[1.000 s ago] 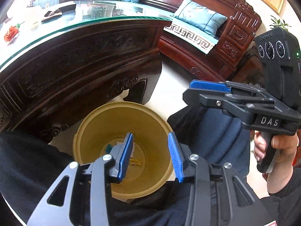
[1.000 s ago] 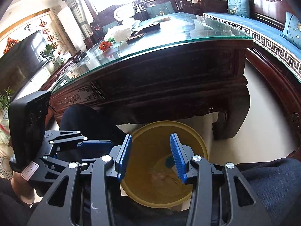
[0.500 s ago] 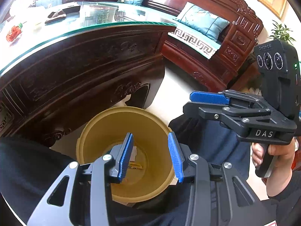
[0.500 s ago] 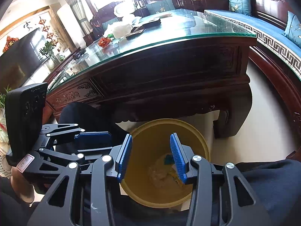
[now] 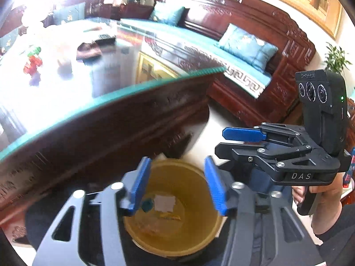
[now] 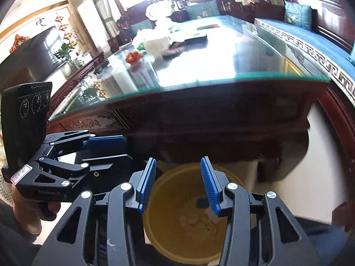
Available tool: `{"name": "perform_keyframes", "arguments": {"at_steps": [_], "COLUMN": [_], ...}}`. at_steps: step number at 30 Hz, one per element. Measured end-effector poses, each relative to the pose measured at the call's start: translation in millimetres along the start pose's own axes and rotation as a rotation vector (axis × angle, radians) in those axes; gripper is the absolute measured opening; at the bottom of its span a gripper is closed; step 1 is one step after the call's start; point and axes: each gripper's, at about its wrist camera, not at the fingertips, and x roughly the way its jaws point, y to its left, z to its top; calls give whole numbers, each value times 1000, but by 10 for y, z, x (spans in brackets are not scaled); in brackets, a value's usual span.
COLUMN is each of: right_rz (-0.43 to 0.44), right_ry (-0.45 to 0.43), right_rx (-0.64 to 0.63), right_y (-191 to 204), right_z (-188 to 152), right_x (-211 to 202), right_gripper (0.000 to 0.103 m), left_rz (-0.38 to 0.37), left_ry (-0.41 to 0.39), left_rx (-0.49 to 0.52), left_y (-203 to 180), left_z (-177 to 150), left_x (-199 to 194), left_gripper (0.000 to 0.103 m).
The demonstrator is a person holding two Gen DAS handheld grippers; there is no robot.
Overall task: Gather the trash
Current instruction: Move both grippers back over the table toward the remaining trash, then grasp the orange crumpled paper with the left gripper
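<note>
Yellow plastic bin (image 5: 188,239) sits on the floor below the edge of the glass-topped wooden table (image 5: 115,119), between the person's knees. Trash in its bottom: white paper scrap (image 5: 164,202), teal piece (image 5: 147,204), yellowish wrapper (image 5: 169,216). Left gripper (image 5: 176,184) hangs above the bin, jaws spread, nothing between the blue pads. Right gripper (image 6: 176,182) is likewise released and empty, beside the left one. Red item (image 6: 132,57) lies on the tabletop.

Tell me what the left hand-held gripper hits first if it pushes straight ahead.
Probably the yellow bin: the open left hand-held gripper points into its mouth, toward the scraps at the bottom. Depth is unclear.
</note>
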Motion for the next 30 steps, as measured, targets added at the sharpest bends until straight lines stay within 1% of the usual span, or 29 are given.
{"name": "perform_keyframes", "arguments": {"at_steps": [2, 4, 5, 6, 8, 10, 11, 13, 15, 16, 18, 20, 21, 23, 25, 27, 30], "right_rz": [16, 28, 27, 22, 35, 53, 59, 63, 75, 81, 91, 74, 65, 49, 52, 71, 96], "right_ry": [-20, -44, -59, -70, -93, -110, -118, -127, -133, -139, -147, -146, -138, -112, -81, -66, -54], "right_rx": [-30, -71, -85, -92, -111, -126, -134, -142, -146, -149, -160, -160, -154, -112, -67, -33, 1], "right_y": [67, 161, 201, 226, 278, 324, 345, 383, 419, 448, 483, 514, 510, 479, 431, 377, 302], "right_z": [181, 399, 510, 588, 786, 988, 1071, 1243, 1389, 1454, 1584, 1711, 1747, 1832, 1870, 1873, 1872], "right_x": [11, 43, 64, 86, 149, 222, 255, 331, 399, 436, 513, 614, 652, 765, 872, 943, 1022], "right_gripper": [43, 44, 50, 59, 65, 67, 69, 72, 80, 82, 88, 90, 94, 95, 95, 95, 95], "left_rz": [27, 62, 92, 115, 160, 196, 220, 254, 264, 276, 298, 313, 316, 325, 334, 344, 387], "left_ry": [-39, -75, -102, -120, -155, -190, -210, -239, -250, -255, -257, -252, -253, -252, -254, -253, -230], "left_rx": [-10, -22, -34, -46, -81, -117, -139, -179, -203, -210, -222, -244, -253, -269, -286, -297, -293], "left_y": [116, 235, 317, 396, 574, 714, 805, 968, 1123, 1187, 1258, 1396, 1464, 1589, 1702, 1808, 1968], "left_z": [109, 215, 279, 326, 436, 518, 576, 658, 771, 820, 898, 985, 1022, 1099, 1171, 1233, 1319], "left_x": [-135, -255, -329, -386, -496, -590, -631, -694, -705, -696, -644, -590, -567, -508, -450, -397, -248], "left_gripper": [64, 76, 78, 81, 86, 95, 98, 99, 99, 99, 99, 99, 99, 99, 99, 99, 99]}}
